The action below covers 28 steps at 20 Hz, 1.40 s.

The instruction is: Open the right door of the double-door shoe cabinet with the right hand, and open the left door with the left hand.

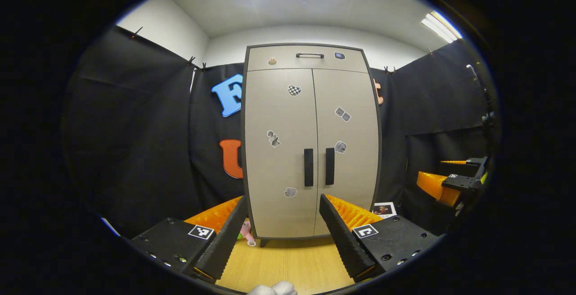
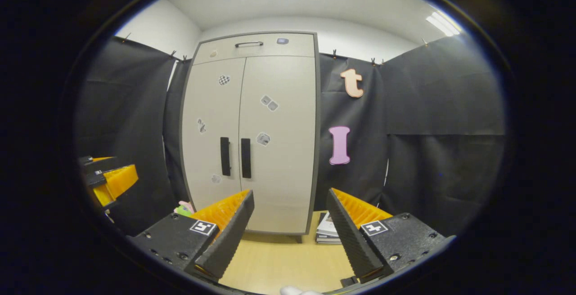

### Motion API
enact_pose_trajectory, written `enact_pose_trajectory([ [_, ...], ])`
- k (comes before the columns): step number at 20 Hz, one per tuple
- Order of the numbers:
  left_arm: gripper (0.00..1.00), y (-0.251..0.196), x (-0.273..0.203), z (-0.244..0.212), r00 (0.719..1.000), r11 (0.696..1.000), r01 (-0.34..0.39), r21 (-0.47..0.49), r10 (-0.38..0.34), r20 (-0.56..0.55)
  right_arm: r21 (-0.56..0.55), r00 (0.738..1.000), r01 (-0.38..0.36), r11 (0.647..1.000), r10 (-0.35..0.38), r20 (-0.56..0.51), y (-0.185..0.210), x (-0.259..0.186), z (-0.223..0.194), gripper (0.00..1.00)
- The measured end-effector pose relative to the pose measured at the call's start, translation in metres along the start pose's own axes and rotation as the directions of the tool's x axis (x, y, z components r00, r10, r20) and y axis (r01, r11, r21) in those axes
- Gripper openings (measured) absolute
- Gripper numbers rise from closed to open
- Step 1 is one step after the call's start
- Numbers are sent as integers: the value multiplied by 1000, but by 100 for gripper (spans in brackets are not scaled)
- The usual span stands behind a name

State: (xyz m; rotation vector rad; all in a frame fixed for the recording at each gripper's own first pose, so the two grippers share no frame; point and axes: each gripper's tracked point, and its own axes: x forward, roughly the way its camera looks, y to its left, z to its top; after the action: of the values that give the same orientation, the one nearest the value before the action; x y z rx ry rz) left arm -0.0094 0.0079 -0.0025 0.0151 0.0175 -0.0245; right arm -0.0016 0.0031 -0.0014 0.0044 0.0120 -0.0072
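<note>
The shoe cabinet (image 1: 310,142) is seen centre frame on the wooden floor (image 1: 288,263), 2 doors closed; left gripper (image 1: 281,236) and right gripper (image 2: 290,234) fingers are held apart.

Shoe cabinet (image 1: 310,142) against back wall, stack of magazines (image 2: 327,231) on floor (image 2: 279,263) beside its right foot, small toy (image 1: 245,232) by left.

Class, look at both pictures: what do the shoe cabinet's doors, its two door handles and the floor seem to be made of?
Doors: probably laminated board or painted panel, matt beige; flat, even, no glare, with stickers on them.
Door handles: likely plastic or coated metal, matt black; plain upright bars, the look leaves it open.
Floor: wood or wood-look laminate, pale with fine grain lines, slight sheen.
</note>
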Motion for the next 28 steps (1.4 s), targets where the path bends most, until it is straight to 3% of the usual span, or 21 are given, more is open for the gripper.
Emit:
enact_pose_trajectory([
  [9,96,9,-13,-8,999,999,-40,0,40,-27,-24,999,-47,999,47,12,37,85,12,100],
  [18,96,33,-30,-13,984,985,-171,22,172,-49,-35,992,-122,992,122,-20,114,220,10,100],
  [22,96,49,-30,-15,970,972,-233,27,235,-62,-25,992,-120,993,118,-41,138,274,6,99],
  [25,96,60,-26,-20,960,963,-269,24,270,-76,-48,995,-90,995,88,-45,141,302,3,86],
  [28,96,64,-29,-24,954,958,-286,24,287,-89,-26,994,-95,995,94,-60,148,314,-2,80],
])
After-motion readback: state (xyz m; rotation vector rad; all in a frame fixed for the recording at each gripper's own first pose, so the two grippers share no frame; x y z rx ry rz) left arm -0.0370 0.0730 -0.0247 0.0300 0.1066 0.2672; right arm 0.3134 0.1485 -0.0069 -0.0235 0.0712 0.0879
